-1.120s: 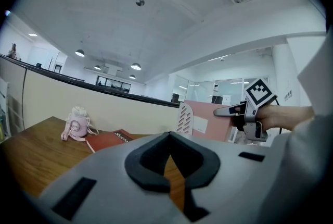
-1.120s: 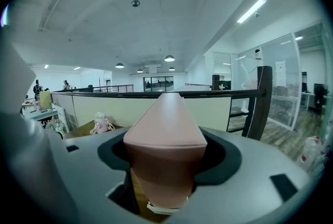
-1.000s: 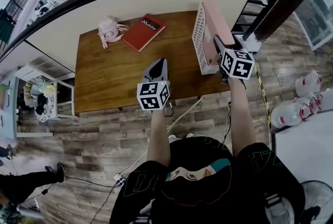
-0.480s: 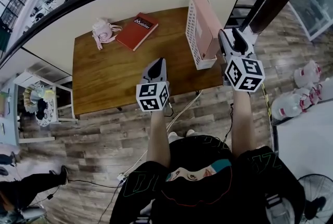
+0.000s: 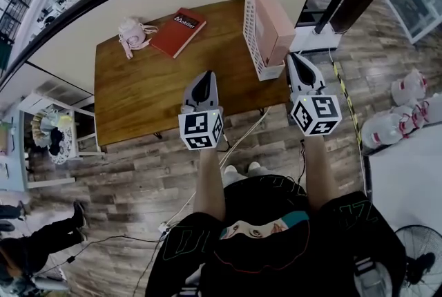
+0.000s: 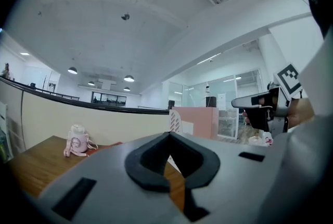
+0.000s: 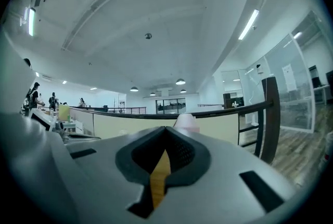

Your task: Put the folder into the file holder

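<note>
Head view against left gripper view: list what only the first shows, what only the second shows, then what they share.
Head view only: the person's torso, the plank floor and the large jugs on it.
Left gripper view only: the ceiling lamps and the glass-walled rooms beyond the railing.
Both: the wooden table, the pink bottle, the white file holder with the pink folder standing in it, and the right gripper.

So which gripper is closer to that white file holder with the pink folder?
Right. The right gripper is just beside the file holder, at its near end by the table edge. The left gripper is over the middle of the table, well off to the left.
</note>
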A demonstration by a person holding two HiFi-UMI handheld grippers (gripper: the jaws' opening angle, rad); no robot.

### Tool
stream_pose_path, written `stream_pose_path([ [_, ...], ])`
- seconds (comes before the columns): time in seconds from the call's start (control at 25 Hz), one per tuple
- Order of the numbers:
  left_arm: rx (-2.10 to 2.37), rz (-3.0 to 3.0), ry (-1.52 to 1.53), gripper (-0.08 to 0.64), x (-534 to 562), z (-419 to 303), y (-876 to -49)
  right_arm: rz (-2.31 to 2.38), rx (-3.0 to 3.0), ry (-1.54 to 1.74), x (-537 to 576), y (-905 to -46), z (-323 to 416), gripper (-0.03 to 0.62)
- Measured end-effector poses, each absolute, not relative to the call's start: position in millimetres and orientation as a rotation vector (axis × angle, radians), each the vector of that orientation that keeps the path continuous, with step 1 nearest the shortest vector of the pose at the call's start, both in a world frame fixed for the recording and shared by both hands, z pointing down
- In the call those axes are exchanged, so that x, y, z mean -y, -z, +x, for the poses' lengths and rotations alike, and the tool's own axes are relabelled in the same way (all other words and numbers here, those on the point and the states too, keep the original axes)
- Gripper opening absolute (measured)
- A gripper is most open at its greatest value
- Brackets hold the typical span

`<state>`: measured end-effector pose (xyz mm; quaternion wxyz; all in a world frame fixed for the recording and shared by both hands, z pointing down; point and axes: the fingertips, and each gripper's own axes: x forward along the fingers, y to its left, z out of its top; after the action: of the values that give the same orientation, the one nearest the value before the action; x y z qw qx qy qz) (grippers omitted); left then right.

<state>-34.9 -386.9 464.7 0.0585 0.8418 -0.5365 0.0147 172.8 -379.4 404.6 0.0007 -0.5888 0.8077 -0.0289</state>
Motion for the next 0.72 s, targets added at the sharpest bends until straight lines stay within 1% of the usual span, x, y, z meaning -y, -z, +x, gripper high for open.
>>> stream_pose_path([
  [0.28,1.717,2.512,-0.073,-0.003,364,-43,-472,-1.87,-2.642,0.201,365,-450,153,0.002],
  [0.72,1.761,2.491,-0.128,-0.003,345,-52,-477,-1.83,-2.667,0.194,357,-455,139,0.002],
])
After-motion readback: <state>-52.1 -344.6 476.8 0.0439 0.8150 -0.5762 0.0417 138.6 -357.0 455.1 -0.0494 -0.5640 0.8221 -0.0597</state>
